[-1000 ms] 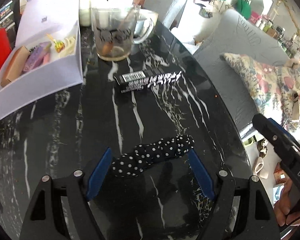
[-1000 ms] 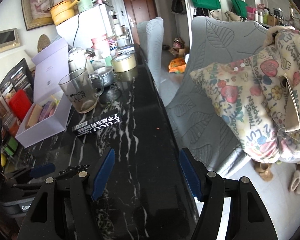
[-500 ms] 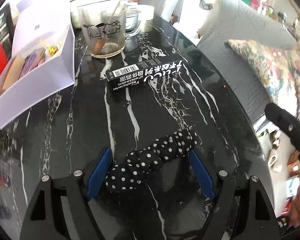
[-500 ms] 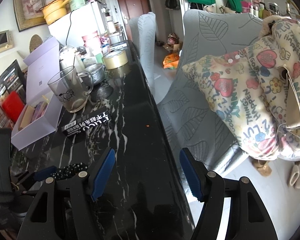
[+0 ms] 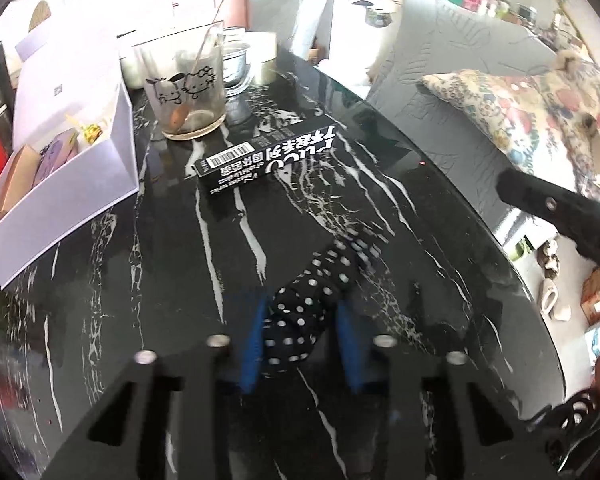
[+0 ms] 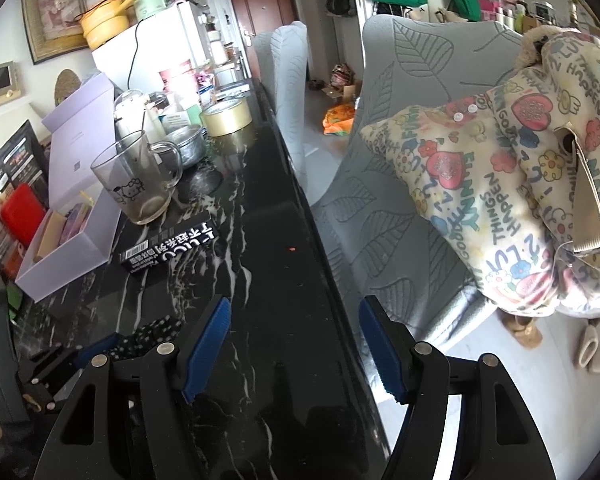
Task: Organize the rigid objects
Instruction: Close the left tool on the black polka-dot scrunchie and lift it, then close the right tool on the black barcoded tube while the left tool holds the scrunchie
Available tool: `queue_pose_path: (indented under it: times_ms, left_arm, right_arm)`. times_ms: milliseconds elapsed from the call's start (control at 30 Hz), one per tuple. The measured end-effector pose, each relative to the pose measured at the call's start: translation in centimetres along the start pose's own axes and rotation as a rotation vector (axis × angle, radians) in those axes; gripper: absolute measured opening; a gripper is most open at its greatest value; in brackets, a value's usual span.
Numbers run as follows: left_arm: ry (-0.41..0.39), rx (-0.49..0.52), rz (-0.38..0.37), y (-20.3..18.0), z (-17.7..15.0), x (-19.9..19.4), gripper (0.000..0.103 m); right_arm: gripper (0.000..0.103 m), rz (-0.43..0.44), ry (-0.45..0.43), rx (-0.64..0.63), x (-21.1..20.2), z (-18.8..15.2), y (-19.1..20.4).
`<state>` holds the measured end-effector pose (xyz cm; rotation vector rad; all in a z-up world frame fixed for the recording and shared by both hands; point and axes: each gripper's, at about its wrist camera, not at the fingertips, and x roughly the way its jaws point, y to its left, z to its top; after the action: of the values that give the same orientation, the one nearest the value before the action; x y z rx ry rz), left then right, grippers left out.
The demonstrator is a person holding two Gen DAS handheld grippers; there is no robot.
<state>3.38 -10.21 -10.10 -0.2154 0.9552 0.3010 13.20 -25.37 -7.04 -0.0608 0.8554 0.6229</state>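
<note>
My left gripper (image 5: 301, 316) is shut on a black headband with white polka dots (image 5: 311, 304), which sticks out forward over the black marble table (image 5: 160, 280). The headband also shows in the right wrist view (image 6: 148, 336), between the left gripper's blue pads. A black lip-gloss box (image 5: 268, 156) lies farther ahead on the table, also in the right wrist view (image 6: 172, 246). An open lilac box (image 5: 60, 168) with small items stands at the left. My right gripper (image 6: 296, 332) is open and empty over the table's right edge.
A glass mug with a cartoon print (image 5: 188, 92) stands behind the black box, with a metal bowl (image 6: 188, 144) and a tape roll (image 6: 226, 118) beyond. Grey chairs (image 6: 399, 120) and a printed bag (image 6: 519, 184) are to the right of the table.
My left gripper's jaws have closed on the polka-dot headband, which now points forward instead of lying crosswise. The right gripper has stayed open and shifted slightly.
</note>
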Motion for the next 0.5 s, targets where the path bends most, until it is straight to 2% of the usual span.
queue_pose_path:
  times_ms: [100, 267, 500]
  left_arm:
    - [-0.007, 0.012, -0.023, 0.4, -0.1, -0.2, 0.019]
    - [-0.031, 0.031, -0.026, 1.1, -0.3, -1.4, 0.018]
    - [-0.041, 0.011, 0.017, 3.9, -0.5, -3.0, 0.018]
  right_arm:
    - [0.068, 0.019, 0.001, 0.007, 0.1, 0.2, 0.2]
    - [0.068, 0.04, 0.004, 0.002, 0.4, 0.4, 0.8]
    - [0.068, 0.089, 0.026, -0.028, 1.9, 0.7, 2.7]
